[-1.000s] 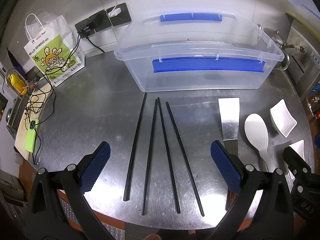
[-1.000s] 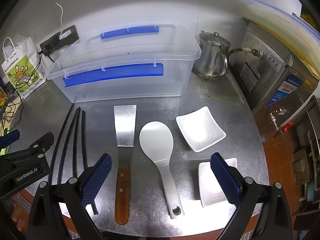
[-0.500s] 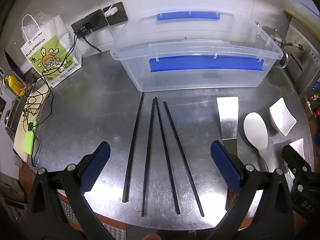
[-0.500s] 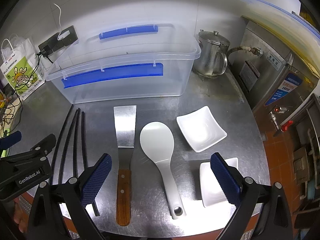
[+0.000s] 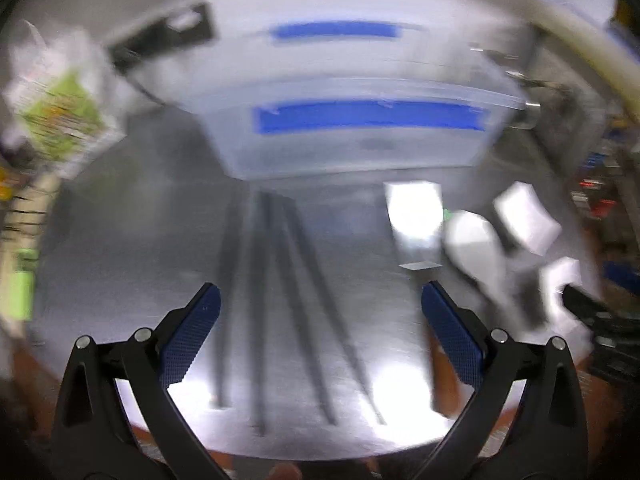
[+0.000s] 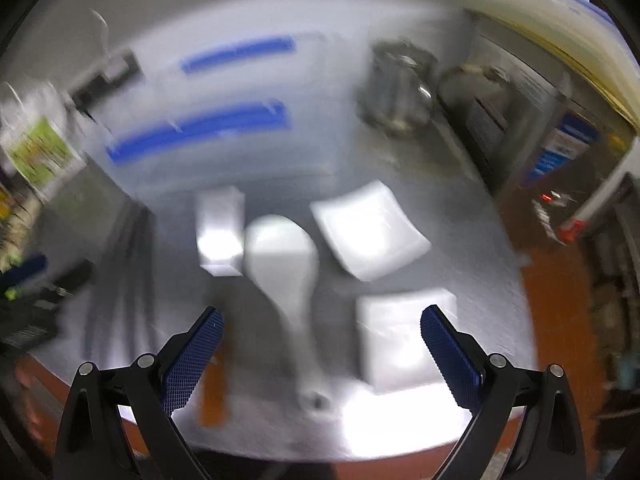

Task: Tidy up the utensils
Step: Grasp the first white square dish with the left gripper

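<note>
Both views have gone blurry where half a second back they were sharp; both hands are on the move, so the first pick looks close; the left gripper (image 5: 320,336) has its fingers wide apart over the 4 chopsticks (image 5: 280,300) lying ahead between them; the right gripper (image 6: 320,356) is spread just as wide, rice paddle (image 6: 286,268) between its fingers, spatula (image 6: 220,236) ahead-left, 2 dishes (image 6: 370,230) ahead-right; beyond the fingers the clear bin (image 5: 360,136) appears to hold nothing, though blur makes that uncertain; every utensil lies on the surface (image 5: 120,240).

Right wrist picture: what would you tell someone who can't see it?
A blurry view: the open right gripper hangs over a white rice paddle on a metal table. A spatula lies left, two white dishes right.
</note>
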The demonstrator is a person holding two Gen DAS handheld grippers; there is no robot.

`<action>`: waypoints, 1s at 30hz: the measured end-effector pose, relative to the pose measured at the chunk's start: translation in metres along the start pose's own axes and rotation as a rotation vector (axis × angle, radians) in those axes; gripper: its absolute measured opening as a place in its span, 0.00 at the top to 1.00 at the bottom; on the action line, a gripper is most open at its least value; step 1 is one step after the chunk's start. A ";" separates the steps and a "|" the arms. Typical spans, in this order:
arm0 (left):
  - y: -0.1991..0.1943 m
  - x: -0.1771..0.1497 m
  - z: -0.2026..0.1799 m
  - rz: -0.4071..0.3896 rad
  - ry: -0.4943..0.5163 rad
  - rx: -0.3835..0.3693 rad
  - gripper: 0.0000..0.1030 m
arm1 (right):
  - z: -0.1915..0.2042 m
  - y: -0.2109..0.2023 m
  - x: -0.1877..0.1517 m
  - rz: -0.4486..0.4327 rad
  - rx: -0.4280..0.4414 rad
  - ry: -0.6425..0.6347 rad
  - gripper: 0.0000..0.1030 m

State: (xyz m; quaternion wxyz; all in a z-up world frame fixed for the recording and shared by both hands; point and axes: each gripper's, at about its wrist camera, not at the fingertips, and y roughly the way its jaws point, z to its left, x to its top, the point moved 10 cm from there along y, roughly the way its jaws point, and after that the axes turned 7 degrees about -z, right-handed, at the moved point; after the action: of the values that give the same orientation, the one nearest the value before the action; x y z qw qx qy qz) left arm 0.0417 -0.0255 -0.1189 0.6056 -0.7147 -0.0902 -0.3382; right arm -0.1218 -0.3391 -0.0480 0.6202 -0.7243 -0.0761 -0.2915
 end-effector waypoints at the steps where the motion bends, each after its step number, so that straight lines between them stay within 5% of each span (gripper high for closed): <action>1: 0.003 -0.005 -0.007 0.024 0.012 -0.028 0.06 | -0.007 0.000 -0.005 0.001 -0.027 -0.006 0.05; 5: 0.014 -0.019 -0.042 0.050 0.088 -0.105 0.06 | -0.041 -0.004 -0.025 0.017 -0.074 0.045 0.05; 12: 0.028 -0.024 -0.114 0.118 0.090 -0.242 0.06 | -0.083 0.007 -0.026 0.028 0.043 0.030 0.05; 13: 0.030 -0.023 -0.131 0.119 0.087 -0.272 0.12 | -0.087 0.010 -0.025 0.036 0.060 0.023 0.07; 15: 0.034 -0.022 -0.156 0.144 0.057 -0.312 0.24 | -0.101 0.019 -0.024 0.074 0.096 0.014 0.29; 23: 0.075 -0.051 -0.221 0.313 -0.081 -0.366 0.36 | -0.102 0.058 -0.032 0.228 0.299 -0.014 0.43; 25: 0.082 -0.054 -0.228 0.327 -0.099 -0.358 0.53 | -0.098 0.064 -0.035 0.262 0.316 -0.022 0.55; 30: 0.093 -0.060 -0.241 0.378 -0.129 -0.358 0.64 | -0.091 0.074 -0.044 0.333 0.386 0.005 0.68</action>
State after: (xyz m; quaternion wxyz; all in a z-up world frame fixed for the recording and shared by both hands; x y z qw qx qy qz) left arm -0.0436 -0.2550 -0.2203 0.5148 -0.8347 0.0675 -0.1835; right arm -0.1528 -0.4297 -0.1281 0.7866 -0.5943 -0.0084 -0.1675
